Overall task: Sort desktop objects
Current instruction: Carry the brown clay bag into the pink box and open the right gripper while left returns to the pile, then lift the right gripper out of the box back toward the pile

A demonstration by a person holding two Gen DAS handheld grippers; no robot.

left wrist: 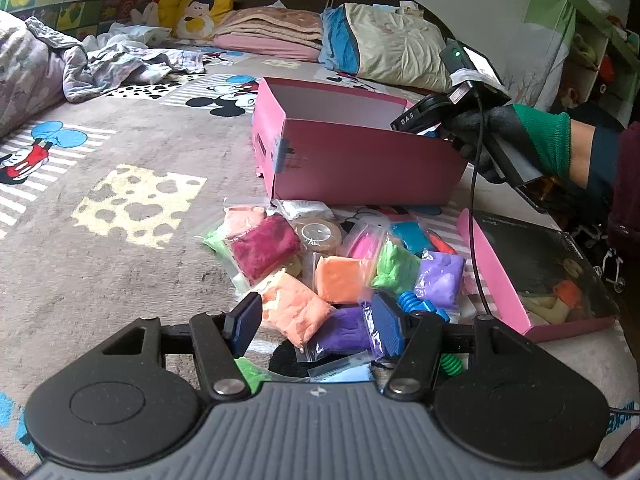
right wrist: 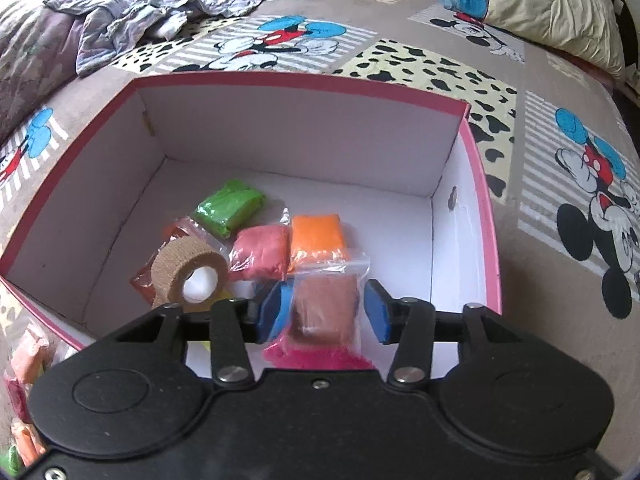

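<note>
Reaching arm: the right gripper point(right wrist: 326, 312) hangs over the open pink box point(right wrist: 486, 216), tilted down into it, the gloved right hand point(left wrist: 532, 140) gripping its handle at the box's near right corner.
Right tongs: spread apart, with a clear bag of brownish clay point(right wrist: 326, 304) lying between the blue pads point(right wrist: 378, 312); whether either pad touches the bag I cannot tell.
Left arm pose: the left gripper point(left wrist: 316, 326) hovers low over the pile of clay bags on the bed, pointing toward the box.
Left tongs: spread wide, holding nothing; the peach clay bag point(left wrist: 294, 310) and purple clay bag point(left wrist: 344, 332) lie below the gap.
Box contents: green clay bag point(right wrist: 230, 208), red clay bag point(right wrist: 260, 256), orange clay bag point(right wrist: 318, 240), a tan bandage roll point(right wrist: 188, 276) on its side, and magenta clay point(right wrist: 316, 356) near the gripper body.
Pile outside the box: zip bags in maroon point(left wrist: 264, 248), orange point(left wrist: 340, 280), green point(left wrist: 394, 268), lilac point(left wrist: 440, 280) and pink, plus a tape roll point(left wrist: 318, 234) and a blue ribbed plastic piece point(left wrist: 416, 304), all just in front of the box.
Box lid: the pink lid point(left wrist: 500, 280) lies upturned to the right of the pile.
Readable writing: "DAS" in white on the right gripper's black body; other print is too small.
Bedding: a Mickey Mouse blanket point(left wrist: 120, 152) covers the bed.
</note>
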